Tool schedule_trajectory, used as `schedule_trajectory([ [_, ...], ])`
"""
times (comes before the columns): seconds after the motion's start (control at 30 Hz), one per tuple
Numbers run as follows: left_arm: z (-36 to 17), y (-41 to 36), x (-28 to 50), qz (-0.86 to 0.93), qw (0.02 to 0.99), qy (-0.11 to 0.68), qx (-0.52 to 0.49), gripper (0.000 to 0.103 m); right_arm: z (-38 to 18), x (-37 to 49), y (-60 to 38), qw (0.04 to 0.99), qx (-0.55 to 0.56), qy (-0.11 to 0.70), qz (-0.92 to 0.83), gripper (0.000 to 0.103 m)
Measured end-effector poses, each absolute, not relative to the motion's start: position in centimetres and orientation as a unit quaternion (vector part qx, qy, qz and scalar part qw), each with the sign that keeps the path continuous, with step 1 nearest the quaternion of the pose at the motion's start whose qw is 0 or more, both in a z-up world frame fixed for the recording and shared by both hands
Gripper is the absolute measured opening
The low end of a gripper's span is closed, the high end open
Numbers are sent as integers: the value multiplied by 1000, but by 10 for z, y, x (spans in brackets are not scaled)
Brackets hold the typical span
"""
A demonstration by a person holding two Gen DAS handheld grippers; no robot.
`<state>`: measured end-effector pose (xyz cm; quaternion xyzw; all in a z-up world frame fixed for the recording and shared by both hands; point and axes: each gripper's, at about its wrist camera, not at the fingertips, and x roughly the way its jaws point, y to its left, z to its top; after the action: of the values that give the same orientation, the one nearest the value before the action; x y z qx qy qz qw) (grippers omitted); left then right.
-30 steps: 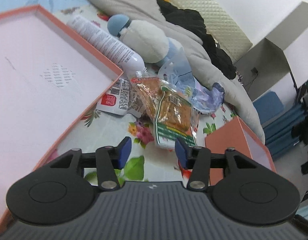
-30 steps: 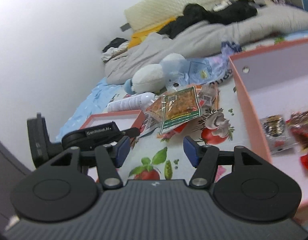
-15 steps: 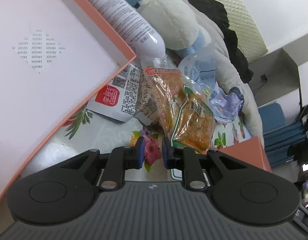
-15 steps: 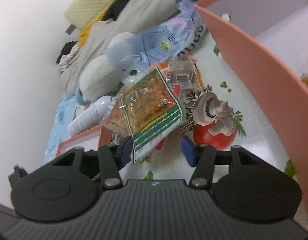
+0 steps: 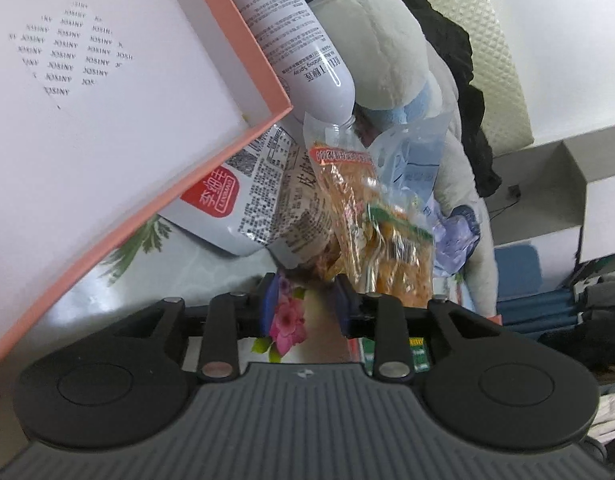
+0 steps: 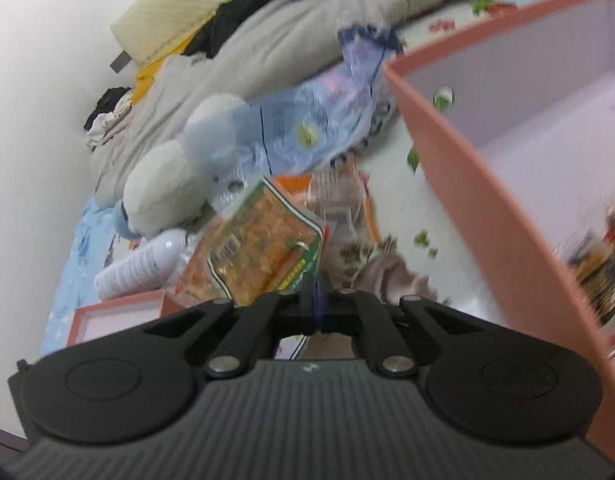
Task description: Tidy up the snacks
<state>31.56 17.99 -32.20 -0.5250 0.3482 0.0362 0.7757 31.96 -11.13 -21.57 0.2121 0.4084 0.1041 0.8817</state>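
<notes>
Both grippers have dropped and closed in on the snack pile since a second ago, and the right one, wide apart then, has pinched together.

From the left wrist, the left gripper (image 5: 303,306) hangs just short of the pile with its blue pads apart and opening; only the flowered cloth (image 5: 289,320) shows between them, so it grasps nothing. Just beyond its tips lies the orange snack packet (image 5: 371,220) with a green band, overlapping a white packet with a red label (image 5: 243,200). That white packet is tucked partly under the corner of the pink box lid (image 5: 107,120), which fills the left of the view. A white spray bottle (image 5: 291,36) lies along the lid's edge, touching a white and blue plush toy (image 5: 371,52) behind the pile. A pale blue bag (image 5: 411,160) sits just right of the orange packet.

From the right wrist, the right gripper (image 6: 313,300) is clenched on the near green-banded corner of the orange snack packet (image 6: 259,252), its pads meeting at the edge of the wrapper. This view is blurred. To the right of the packet stands the pink box (image 6: 467,184); wrapped snacks (image 6: 599,264) lie inside it. The plush toy (image 6: 167,184) and the blue bag (image 6: 307,120) lie behind the packet, the spray bottle (image 6: 139,264) to its left
</notes>
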Motion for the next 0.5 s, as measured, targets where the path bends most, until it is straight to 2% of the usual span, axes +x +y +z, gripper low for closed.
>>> schedule_trajectory([
  [0.13,-326,180,316,16,767,337,-546,39,-206,318,-115,888,211,396,100,3],
  [0.2,-327,179,312,10,763,335,-553,49,-202,317,-116,889,213,393,98,3],
  [0.5,-330,183,299,-6,761,305,-572,50,-190,319,-125,897,208,378,91,3],
])
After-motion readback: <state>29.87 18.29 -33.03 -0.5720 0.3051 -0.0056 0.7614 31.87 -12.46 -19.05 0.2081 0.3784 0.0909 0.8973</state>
